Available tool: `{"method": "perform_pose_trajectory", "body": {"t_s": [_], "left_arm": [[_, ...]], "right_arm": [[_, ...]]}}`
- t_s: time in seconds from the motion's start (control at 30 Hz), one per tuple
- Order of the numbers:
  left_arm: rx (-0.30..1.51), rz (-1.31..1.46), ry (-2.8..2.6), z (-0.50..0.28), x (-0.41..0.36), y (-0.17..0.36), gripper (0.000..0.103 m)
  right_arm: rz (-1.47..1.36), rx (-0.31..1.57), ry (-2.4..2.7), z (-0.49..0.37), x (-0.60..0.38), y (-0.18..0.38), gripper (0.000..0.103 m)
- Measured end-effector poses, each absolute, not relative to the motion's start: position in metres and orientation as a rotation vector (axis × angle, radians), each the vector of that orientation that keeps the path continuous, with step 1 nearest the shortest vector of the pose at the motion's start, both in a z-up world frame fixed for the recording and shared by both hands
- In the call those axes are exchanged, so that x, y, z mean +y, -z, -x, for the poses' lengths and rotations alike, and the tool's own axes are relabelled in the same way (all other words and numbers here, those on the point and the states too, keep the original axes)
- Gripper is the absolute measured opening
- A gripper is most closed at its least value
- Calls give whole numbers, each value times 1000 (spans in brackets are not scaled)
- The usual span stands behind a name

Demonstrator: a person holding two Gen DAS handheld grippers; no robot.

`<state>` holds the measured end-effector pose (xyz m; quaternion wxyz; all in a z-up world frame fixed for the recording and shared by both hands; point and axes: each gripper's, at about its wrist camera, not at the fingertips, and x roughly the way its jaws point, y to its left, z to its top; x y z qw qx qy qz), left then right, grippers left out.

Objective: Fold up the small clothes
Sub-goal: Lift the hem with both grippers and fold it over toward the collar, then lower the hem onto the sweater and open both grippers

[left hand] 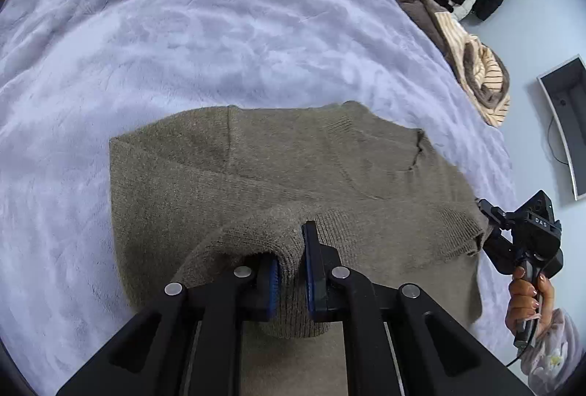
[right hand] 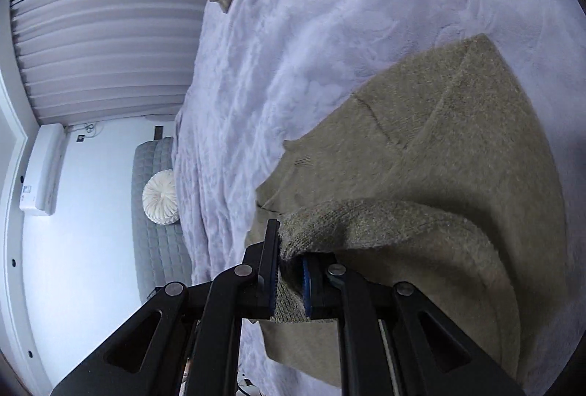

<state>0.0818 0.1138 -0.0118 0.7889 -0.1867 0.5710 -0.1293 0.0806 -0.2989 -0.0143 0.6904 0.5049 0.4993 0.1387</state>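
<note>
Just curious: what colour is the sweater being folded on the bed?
Olive-brown knit sweater, plain, no pattern; it shows best in the left wrist view.

The left gripper (left hand: 293, 271) is pointed steeply downward, its jaws clamped tight. The right gripper (right hand: 289, 271) is likewise clamped, gripped by a bare hand (left hand: 527, 297).

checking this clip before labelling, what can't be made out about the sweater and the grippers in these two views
- Near part of the olive sweater: both views, hidden behind the gripper frames.
- Its underside and any sleeves: folded under the knit.
- Left gripper pad faces: left wrist view, knit is clamped between them.
- Right gripper fingertips: in the left wrist view, hidden behind the sweater's edge.
- Person: only a hand shows, cut by the lens edge.
</note>
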Motion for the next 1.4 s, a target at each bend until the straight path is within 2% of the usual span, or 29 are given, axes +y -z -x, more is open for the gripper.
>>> {"method": "perform_pose_trajectory", "body": {"t_s": [0.03, 0.07, 0.23, 0.27, 0.33, 0.37, 0.4, 0.53, 0.77, 0.9, 1.07, 1.23, 1.27, 1.3, 1.33, 1.37, 1.4], "left_arm": [[1240, 408, 262, -85, 114, 19, 12], [1249, 424, 251, -87, 116, 25, 21], [1279, 469, 255, -84, 127, 19, 22], [1282, 466, 256, -82, 129, 13, 22], [1251, 469, 268, -74, 134, -3, 22], [1231, 464, 270, -69, 138, -11, 22], [1223, 463, 272, -66, 141, -17, 22], [1240, 424, 286, -53, 147, -24, 22], [1370, 418, 411, -45, 116, 10, 22], [1300, 427, 392, -76, 95, 9, 22], [1154, 459, 211, -111, 111, -17, 22], [1118, 331, 128, -105, 131, -38, 22], [1130, 292, 123, -101, 132, -37, 29], [1148, 247, 112, -94, 133, -36, 45], [1152, 208, 93, -86, 134, -35, 91], [1135, 180, 67, -76, 136, -35, 102], [1110, 154, 54, -66, 137, -35, 102]], "right_arm": [[-1140, 1120, -301, -84, -301, 24, 11], [-1156, 1117, -297, -87, -304, 31, 11], [-1214, 1121, -305, -90, -313, 42, 15], [-1215, 1126, -311, -89, -313, 39, 19], [-1231, 1122, -336, -87, -315, 31, 32], [-1246, 1107, -357, -82, -316, 23, 43], [-1256, 1090, -377, -79, -316, 18, 46], [-1314, 1063, -441, -64, -314, 9, 46], [-1336, 1097, -479, -68, -297, 25, 46], [-1320, 1029, -481, -101, -288, 20, 46], [-1253, 972, -385, -130, -295, 2, 46], [-1141, 1021, -315, -124, -300, -12, 47], [-1097, 1047, -298, -118, -300, -14, 47], [-1052, 1068, -283, -114, -298, -15, 47], [-999, 1087, -268, -107, -297, -16, 47], [-937, 1105, -252, -100, -296, -18, 47], [-890, 1120, -243, -92, -295, -18, 47]]}}
